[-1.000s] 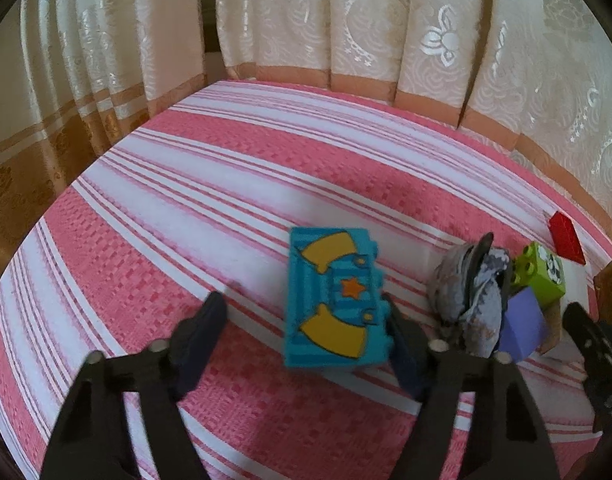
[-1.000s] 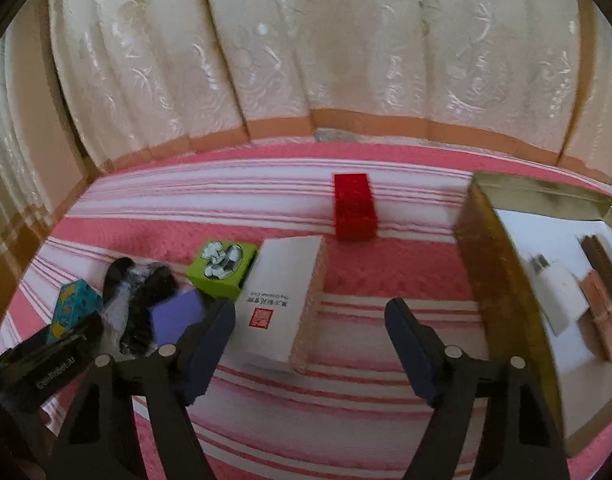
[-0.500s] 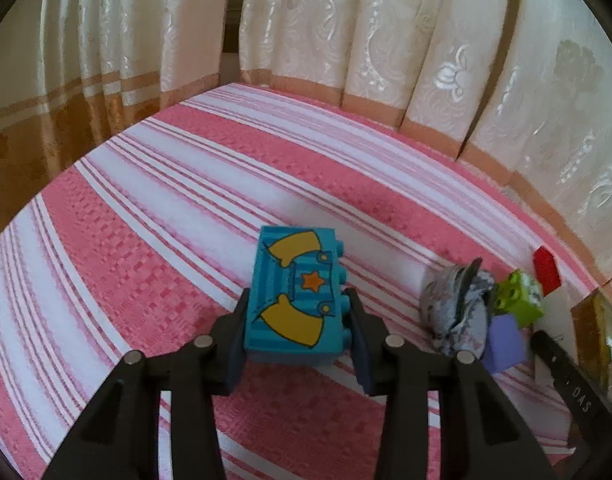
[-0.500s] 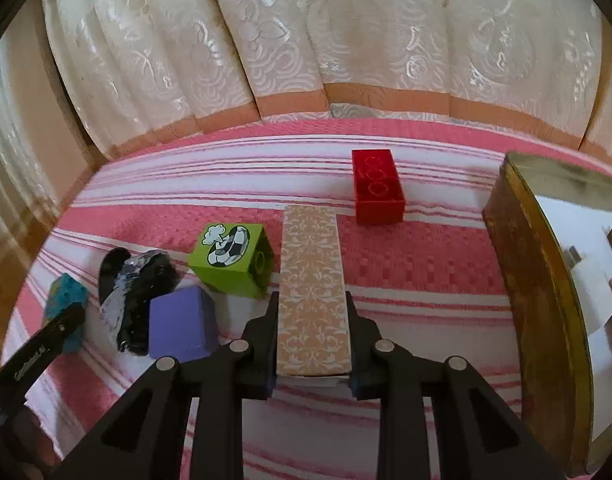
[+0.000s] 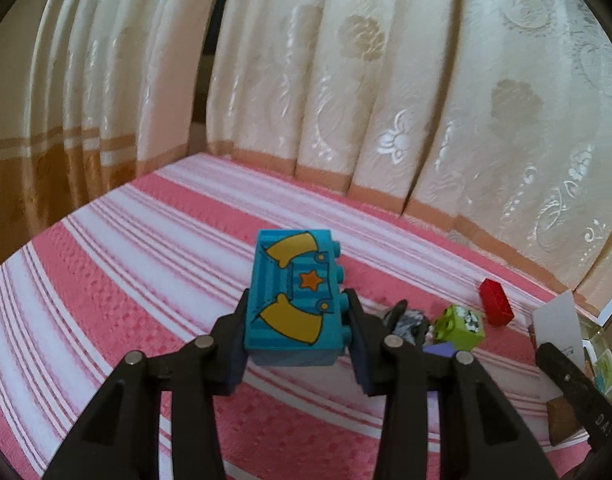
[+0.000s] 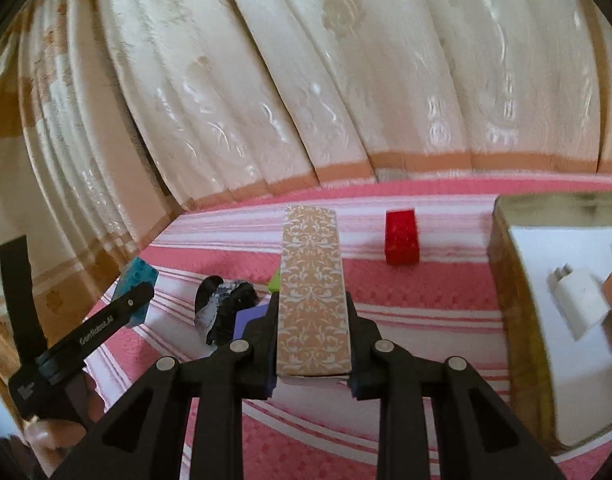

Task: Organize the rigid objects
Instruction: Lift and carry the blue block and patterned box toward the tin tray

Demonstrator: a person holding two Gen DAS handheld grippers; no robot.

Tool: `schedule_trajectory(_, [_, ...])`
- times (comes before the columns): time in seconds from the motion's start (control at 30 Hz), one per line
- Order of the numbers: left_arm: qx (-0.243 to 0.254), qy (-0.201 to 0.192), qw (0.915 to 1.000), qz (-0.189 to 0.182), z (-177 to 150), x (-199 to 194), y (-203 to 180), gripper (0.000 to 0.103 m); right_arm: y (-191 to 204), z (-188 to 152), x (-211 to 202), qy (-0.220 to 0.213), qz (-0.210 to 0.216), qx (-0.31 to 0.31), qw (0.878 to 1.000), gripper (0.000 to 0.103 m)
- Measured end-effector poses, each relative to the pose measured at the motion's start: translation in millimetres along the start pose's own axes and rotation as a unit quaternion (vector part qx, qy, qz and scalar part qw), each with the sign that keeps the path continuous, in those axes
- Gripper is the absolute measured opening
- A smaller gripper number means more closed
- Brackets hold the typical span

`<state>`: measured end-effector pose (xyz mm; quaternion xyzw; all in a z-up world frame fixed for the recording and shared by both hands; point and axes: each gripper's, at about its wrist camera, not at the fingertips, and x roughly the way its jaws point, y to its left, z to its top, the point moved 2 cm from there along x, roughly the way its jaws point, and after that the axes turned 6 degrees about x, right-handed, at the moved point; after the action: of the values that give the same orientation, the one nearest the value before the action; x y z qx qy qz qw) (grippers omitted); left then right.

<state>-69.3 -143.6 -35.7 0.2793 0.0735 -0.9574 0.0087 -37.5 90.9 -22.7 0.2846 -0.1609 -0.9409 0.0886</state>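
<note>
My left gripper (image 5: 297, 320) is shut on a teal toy brick (image 5: 294, 300) printed with yellow shapes and an orange star, held clear of the pink striped cloth (image 5: 146, 280). In the right wrist view, my right gripper (image 6: 312, 320) is shut on a long box with a beige floral pattern (image 6: 312, 280), also lifted and pointing away from me. The teal brick (image 6: 140, 280) shows at that view's left edge, behind one left finger (image 6: 118, 312). A red brick (image 6: 402, 242), a green football brick (image 5: 460, 326), a purple block (image 6: 250, 318) and a black-grey crumpled item (image 6: 226, 306) lie on the cloth.
A gold tin (image 6: 514, 280) with a white lining stands at the right and holds a white plug (image 6: 582, 300) and other small items. Cream curtains (image 6: 306, 80) hang close behind the far edge of the cloth. The red brick (image 5: 496, 307) lies near the curtain.
Both grippers went from open to shut, the left on the teal brick and the right on the patterned box. Both have since risen and tilted upward with their loads.
</note>
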Motion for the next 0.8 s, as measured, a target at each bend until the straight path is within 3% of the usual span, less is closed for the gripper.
schedule_trajectory(0.3, [0.002, -0.019, 0.9994, 0.028, 1.7, -7.4, -0.8, 0.041, 4.9, 1.3, -16.4, -0.056, -0.060, -0.055, 0.995, 0.028])
schedule_trajectory(0.53, [0.007, -0.024, 0.9985, 0.049, 1.5, -10.7, -1.5, 0.041, 8.9, -3.2, -22.1, -0.070, -0.071, -0.080, 0.992, 0.028])
schedule_trajectory(0.8, [0.050, -0.054, 0.9942, 0.078, 1.8, -21.2, -17.8, 0.041, 6.5, -2.7, -28.1, -0.079, -0.076, -0.079, 0.991, 0.028])
